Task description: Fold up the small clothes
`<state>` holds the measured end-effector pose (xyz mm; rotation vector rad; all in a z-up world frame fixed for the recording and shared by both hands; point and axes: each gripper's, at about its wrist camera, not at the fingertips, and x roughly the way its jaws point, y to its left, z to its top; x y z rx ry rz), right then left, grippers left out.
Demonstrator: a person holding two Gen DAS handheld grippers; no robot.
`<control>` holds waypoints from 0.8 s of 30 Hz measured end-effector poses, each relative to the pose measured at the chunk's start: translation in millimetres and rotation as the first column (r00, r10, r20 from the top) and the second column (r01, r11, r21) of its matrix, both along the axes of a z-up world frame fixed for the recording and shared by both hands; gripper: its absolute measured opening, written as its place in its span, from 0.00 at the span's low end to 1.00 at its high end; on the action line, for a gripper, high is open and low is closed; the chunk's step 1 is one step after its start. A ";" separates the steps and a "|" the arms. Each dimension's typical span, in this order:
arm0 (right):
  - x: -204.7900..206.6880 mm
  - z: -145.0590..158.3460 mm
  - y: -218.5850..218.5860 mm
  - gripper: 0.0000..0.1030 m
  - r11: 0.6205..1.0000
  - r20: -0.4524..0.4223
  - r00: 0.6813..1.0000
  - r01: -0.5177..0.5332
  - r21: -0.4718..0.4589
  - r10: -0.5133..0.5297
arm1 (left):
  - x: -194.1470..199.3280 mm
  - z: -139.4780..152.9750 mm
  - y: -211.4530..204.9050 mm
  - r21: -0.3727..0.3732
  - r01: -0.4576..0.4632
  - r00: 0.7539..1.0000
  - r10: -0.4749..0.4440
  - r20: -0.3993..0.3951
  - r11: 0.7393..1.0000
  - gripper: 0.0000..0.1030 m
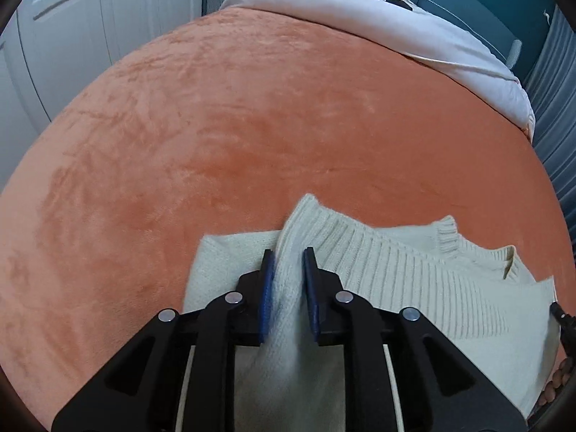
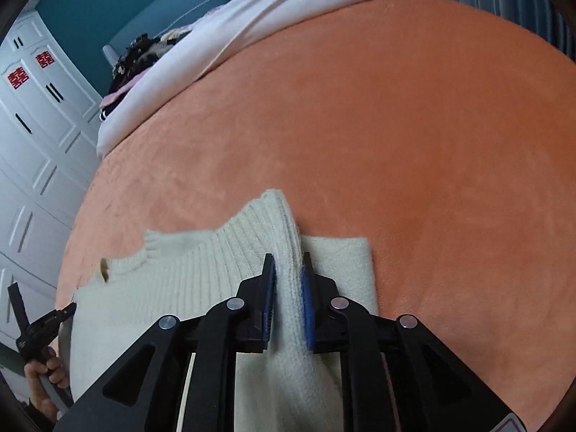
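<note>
A cream knit sweater point(image 1: 396, 262) lies at the near edge of an orange blanket point(image 1: 252, 126). Its ribbed edge is raised over a flat lower layer. In the left wrist view, my left gripper point(image 1: 288, 255) is shut on a fold of the ribbed edge that runs between its blue pads. In the right wrist view, my right gripper point(image 2: 287, 257) pinches the opposite end of the same sweater point(image 2: 180, 280), and knit fills the gap between its pads. The collar notch point(image 2: 104, 268) shows between the two grips.
The orange blanket point(image 2: 414, 126) covers the bed beyond the sweater. A white duvet point(image 1: 396, 25) is bunched at the far end, with a pile of dark clothes point(image 2: 140, 54) behind it. White wardrobe doors point(image 2: 36, 136) stand beside the bed. A hand point(image 2: 43, 370) holds the left gripper's handle.
</note>
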<state>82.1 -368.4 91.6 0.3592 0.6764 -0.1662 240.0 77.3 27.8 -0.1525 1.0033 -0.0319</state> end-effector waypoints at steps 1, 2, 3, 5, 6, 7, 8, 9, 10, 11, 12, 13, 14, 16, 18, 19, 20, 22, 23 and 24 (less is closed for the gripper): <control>-7.1 12.2 12.6 0.21 0.999 0.037 0.999 -0.004 -0.049 0.006 | -7.2 12.2 -4.3 0.011 0.006 0.999 -0.006 0.035 1.000 0.18; -11.3 22.7 28.0 0.21 0.997 0.071 0.996 -0.042 -0.064 0.047 | -15.2 26.7 -11.1 0.025 0.011 0.997 -0.012 0.077 1.000 0.18; -10.2 27.6 45.6 0.21 0.994 0.082 0.991 -0.099 -0.053 0.103 | -22.2 38.4 -19.0 0.023 0.025 0.993 -0.028 0.111 0.999 0.20; 2.4 21.3 91.0 0.21 0.970 0.041 0.969 -0.240 -0.041 0.242 | -31.4 51.8 -45.6 -0.011 0.088 0.987 -0.086 0.136 0.996 0.31; 9.9 13.6 114.1 0.21 0.952 0.021 0.952 -0.303 -0.030 0.304 | -28.9 51.8 -58.4 -0.018 0.125 0.985 -0.122 0.125 0.992 0.33; 20.4 1.6 135.9 0.20 0.933 -0.008 0.934 -0.359 -0.023 0.358 | -27.1 46.8 -75.2 -0.007 0.163 0.981 -0.162 0.111 0.987 0.34; 31.2 -9.1 150.1 0.17 0.922 -0.045 0.922 -0.385 -0.033 0.384 | -23.7 38.2 -88.4 0.020 0.189 0.978 -0.190 0.089 0.982 0.34; 39.7 -19.5 159.1 0.11 0.918 -0.079 0.917 -0.396 -0.040 0.392 | -21.1 26.6 -98.0 0.042 0.208 0.976 -0.210 0.059 0.977 0.34; 46.6 -27.4 160.0 0.08 0.918 -0.105 0.915 -0.395 -0.042 0.389 | -16.0 13.4 -100.4 0.056 0.217 0.976 -0.218 0.025 0.975 0.34; 50.4 -32.0 152.1 0.08 0.924 -0.116 0.921 -0.379 -0.057 0.371 | -12.4 2.6 -96.6 0.065 0.209 0.978 -0.209 -0.006 0.976 0.34; 50.9 -33.7 137.0 0.08 0.936 -0.122 0.936 -0.341 -0.080 0.331 | -10.2 -3.6 -87.1 0.069 0.194 0.981 -0.193 -0.020 0.979 0.34; 47.3 -35.8 119.7 0.08 0.951 -0.124 0.951 -0.296 -0.090 0.284 | -7.1 -6.6 -71.8 0.054 0.181 0.983 -0.181 -0.019 0.982 0.30; 44.1 -36.6 92.1 0.08 0.968 -0.122 0.967 -0.236 -0.080 0.226 | -6.9 -7.7 -54.3 0.021 0.179 0.984 -0.179 -0.017 0.984 0.21; 36.6 -38.1 36.2 0.00 0.988 -0.092 0.984 -0.155 0.001 0.154 | -5.7 -6.9 -26.4 -0.004 0.181 0.983 -0.181 -0.020 0.984 0.12; 24.3 -37.9 -1.0 0.00 0.999 -0.110 0.994 -0.030 -0.025 0.028 | -9.0 -3.1 -13.1 0.075 0.147 0.989 -0.147 -0.002 0.986 0.13; 16.6 -35.7 -11.9 0.00 1.000 -0.098 0.995 -0.019 -0.003 0.019 | -13.4 -0.6 -8.1 0.128 0.117 0.993 -0.119 0.009 0.985 0.15; 6.1 -30.4 -19.0 0.01 1.000 -0.090 0.996 0.017 0.007 -0.016 | -18.5 3.1 -1.7 0.115 0.110 0.994 -0.112 0.017 0.987 0.17; -16.5 -19.6 -22.4 0.16 1.000 -0.050 0.999 0.015 0.010 -0.015 | -31.9 13.9 14.4 0.026 0.084 0.996 -0.084 0.026 0.996 0.31; -28.6 -15.3 -22.0 0.16 1.000 -0.038 0.999 0.002 0.011 -0.002 | -43.9 20.0 21.0 0.009 0.062 0.998 -0.062 0.031 0.998 0.49; -41.9 -15.0 -19.5 0.23 1.000 -0.038 0.999 -0.007 0.010 0.007 | -56.4 25.2 27.2 0.003 0.045 0.998 -0.045 0.038 0.999 0.58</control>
